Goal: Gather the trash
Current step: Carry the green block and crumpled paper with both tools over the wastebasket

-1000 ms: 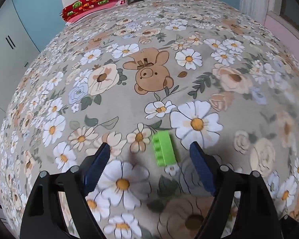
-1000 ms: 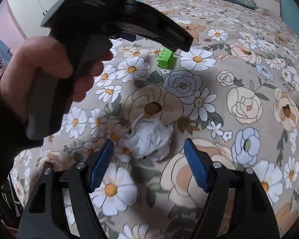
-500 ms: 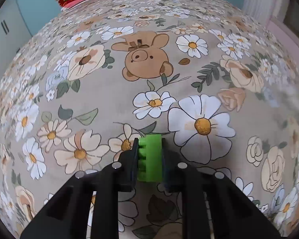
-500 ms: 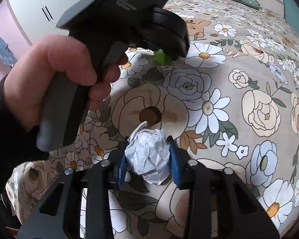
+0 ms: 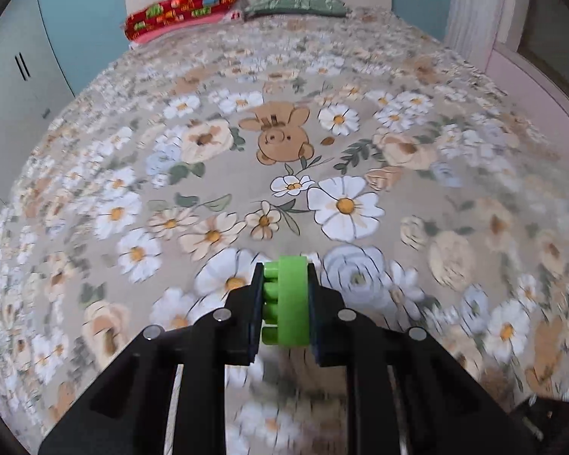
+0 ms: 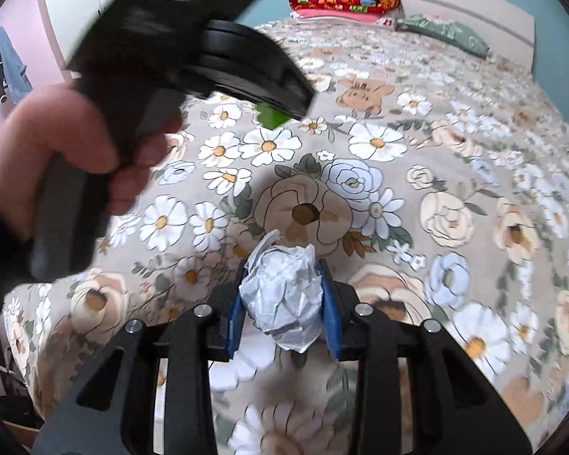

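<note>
My left gripper [image 5: 284,295] is shut on a green toy brick [image 5: 286,299] and holds it above the flowered bedspread [image 5: 208,174]. My right gripper [image 6: 282,295] is shut on a crumpled white paper ball [image 6: 284,295], also lifted off the bed. In the right wrist view the left gripper's black body [image 6: 208,57] and the hand on it fill the upper left, with a bit of the green brick [image 6: 271,115] showing under it.
A red patterned pillow [image 5: 182,9] and a green pillow [image 5: 296,5] lie at the head of the bed. White wardrobe doors [image 5: 15,87] stand at the left. A pink ledge [image 5: 535,79] and a curtain run along the right.
Both grippers closed from open, the left on the green brick and the right on the paper ball, then lifted them up off the bed.
</note>
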`<state>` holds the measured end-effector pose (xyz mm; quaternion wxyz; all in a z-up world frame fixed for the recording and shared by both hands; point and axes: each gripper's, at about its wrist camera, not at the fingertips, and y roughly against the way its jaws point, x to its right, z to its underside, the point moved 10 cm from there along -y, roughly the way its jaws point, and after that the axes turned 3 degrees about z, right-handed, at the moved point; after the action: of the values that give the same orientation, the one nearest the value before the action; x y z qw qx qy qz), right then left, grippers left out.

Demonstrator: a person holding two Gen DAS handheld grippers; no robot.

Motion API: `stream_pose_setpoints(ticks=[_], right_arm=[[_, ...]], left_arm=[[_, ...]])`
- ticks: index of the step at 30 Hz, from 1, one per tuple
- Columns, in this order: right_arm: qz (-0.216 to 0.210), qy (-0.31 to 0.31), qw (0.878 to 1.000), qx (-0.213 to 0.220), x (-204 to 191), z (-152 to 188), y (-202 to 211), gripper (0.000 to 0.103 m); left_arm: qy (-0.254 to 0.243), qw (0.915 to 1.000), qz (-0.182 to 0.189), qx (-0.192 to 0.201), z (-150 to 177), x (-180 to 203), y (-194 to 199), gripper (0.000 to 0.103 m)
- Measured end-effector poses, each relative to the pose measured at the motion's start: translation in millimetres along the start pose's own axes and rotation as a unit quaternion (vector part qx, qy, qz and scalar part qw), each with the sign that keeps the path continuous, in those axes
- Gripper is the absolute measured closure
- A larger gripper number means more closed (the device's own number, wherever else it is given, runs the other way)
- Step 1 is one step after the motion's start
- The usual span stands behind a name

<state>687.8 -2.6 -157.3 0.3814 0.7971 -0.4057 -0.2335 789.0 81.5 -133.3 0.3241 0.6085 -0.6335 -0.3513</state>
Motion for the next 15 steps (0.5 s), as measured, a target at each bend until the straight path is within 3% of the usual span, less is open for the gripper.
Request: stream_pose_setpoints(ticks=[5,15], right_arm=[[0.024,0.002,1.000,0.012,-5,14,60,0.067],[0.068,-0.008,0.997,0.024,-32,69,215,0.067]], left_arm=[[-0.013,0.9996,-0.007,0.023,30,12,75,0.081],[-0.066,0.9963,-0.011,0.053,131,58,236,0.080]])
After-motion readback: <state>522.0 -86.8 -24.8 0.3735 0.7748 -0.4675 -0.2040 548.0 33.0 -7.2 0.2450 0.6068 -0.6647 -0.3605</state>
